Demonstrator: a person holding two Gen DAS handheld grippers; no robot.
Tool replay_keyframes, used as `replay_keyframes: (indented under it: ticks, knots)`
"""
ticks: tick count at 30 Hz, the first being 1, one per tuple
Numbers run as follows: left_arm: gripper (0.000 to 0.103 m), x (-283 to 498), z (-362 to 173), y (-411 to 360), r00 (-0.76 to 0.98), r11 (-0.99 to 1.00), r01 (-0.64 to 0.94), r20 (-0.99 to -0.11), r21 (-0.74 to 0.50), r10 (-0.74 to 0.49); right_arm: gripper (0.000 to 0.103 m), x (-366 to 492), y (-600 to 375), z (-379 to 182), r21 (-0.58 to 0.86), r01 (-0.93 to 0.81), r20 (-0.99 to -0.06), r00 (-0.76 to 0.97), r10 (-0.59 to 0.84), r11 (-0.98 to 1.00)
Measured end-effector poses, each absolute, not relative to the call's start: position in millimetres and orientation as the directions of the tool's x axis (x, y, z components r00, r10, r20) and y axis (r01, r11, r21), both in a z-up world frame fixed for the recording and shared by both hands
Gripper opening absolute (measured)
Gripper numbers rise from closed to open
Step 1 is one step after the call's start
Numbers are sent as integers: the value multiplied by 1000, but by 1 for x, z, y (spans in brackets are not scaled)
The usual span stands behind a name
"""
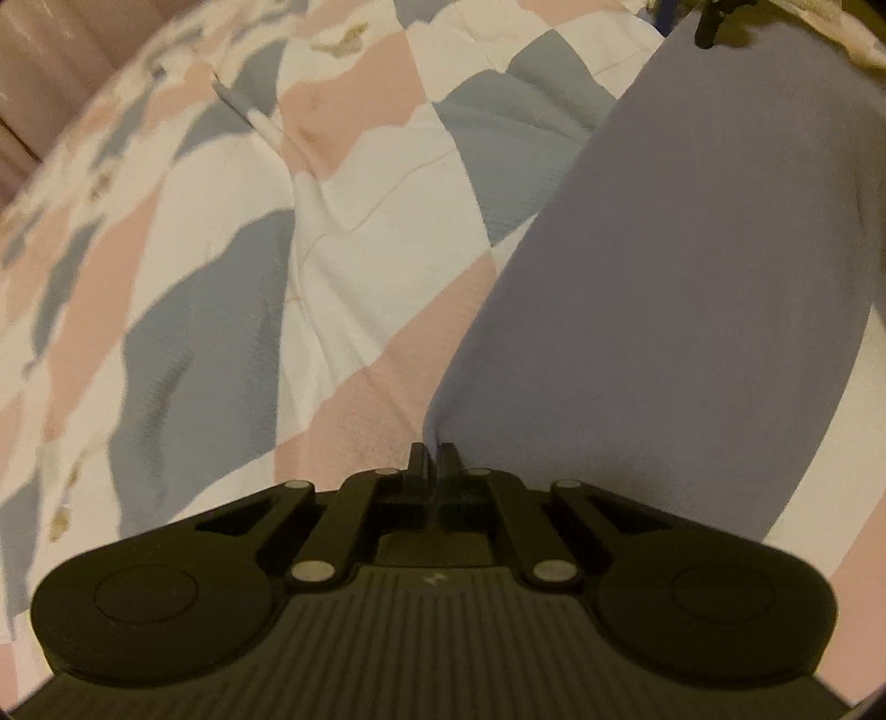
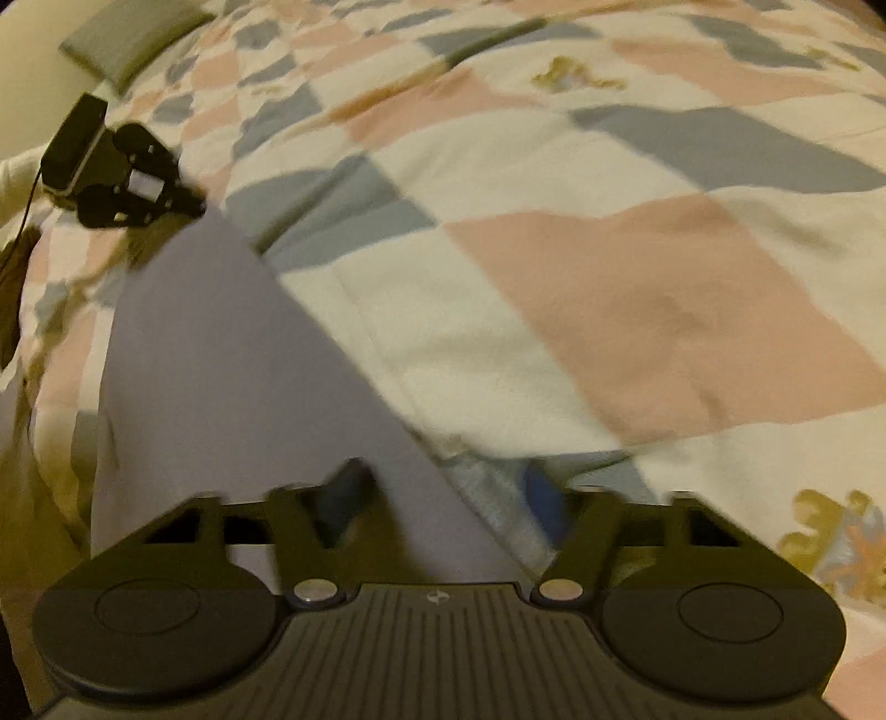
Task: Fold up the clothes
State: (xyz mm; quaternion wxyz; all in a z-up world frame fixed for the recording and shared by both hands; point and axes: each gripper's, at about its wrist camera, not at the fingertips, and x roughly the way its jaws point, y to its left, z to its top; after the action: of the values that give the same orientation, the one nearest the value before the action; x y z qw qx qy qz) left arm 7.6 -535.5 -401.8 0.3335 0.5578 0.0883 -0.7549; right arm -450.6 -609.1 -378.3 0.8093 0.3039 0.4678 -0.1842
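Note:
A lavender-grey garment (image 1: 692, 266) lies stretched across the patchwork quilt (image 1: 343, 221). In the left wrist view my left gripper (image 1: 434, 451) is shut on one corner of it, and the cloth runs away to the upper right. In the right wrist view the same garment (image 2: 221, 354) runs from my right gripper (image 2: 446, 493) up to the left gripper (image 2: 194, 206), which pinches its far corner. My right gripper stands open, its fingers (image 2: 349, 487) spread wide, and the near end of the cloth passes between them. This view is blurred.
The quilt (image 2: 637, 310), in pink, grey and cream patches, covers the whole bed. A grey-green cushion or folded item (image 2: 127, 39) lies at the far left corner. A dark part, likely the other gripper (image 1: 711, 25), shows at the garment's far end.

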Motion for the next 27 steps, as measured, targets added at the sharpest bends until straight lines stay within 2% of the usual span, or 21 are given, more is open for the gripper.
replay_keyframes:
  ticks: [1,2,3,9,14,17,22,25,27]
  knots:
    - [0,6,-402,-528,-145,-751,601,-887,274,-439,15,-449,-604,-377,300,573,-871,490,-26,762]
    - [0,5,-403,-520,-133,-742,595,-873,309,-469,6,-446,-599,-375,279,563,-873,487,-40,778]
    - [0,2,-404,-513,-115,-732,584,-856,352,-504,5,-444,-592,-372,248,557,-873,482,-66,793]
    - [0,-10,-400,-460,-27,-615,549,-723,566,-690,0,-434,-526,-347,-81,582,-833,406,-375,809]
    - [0,-21,-382,-402,40,-490,533,-600,689,-799,0,-423,-448,-323,-365,571,-704,348,-619,736]
    - [0,-30,-358,-353,82,-416,534,-535,736,-841,0,-421,-393,-299,-477,554,-616,343,-709,682]
    - [0,-56,-302,-244,133,-310,569,-458,762,-879,0,-435,-289,-261,-516,566,-521,390,-760,643]
    - [0,-77,-293,-173,159,-270,594,-439,758,-884,0,-448,-227,-272,-499,562,-527,408,-746,660]
    - [0,-90,-302,-131,163,-270,626,-462,731,-872,1,-454,-192,-294,-457,562,-568,411,-713,689]
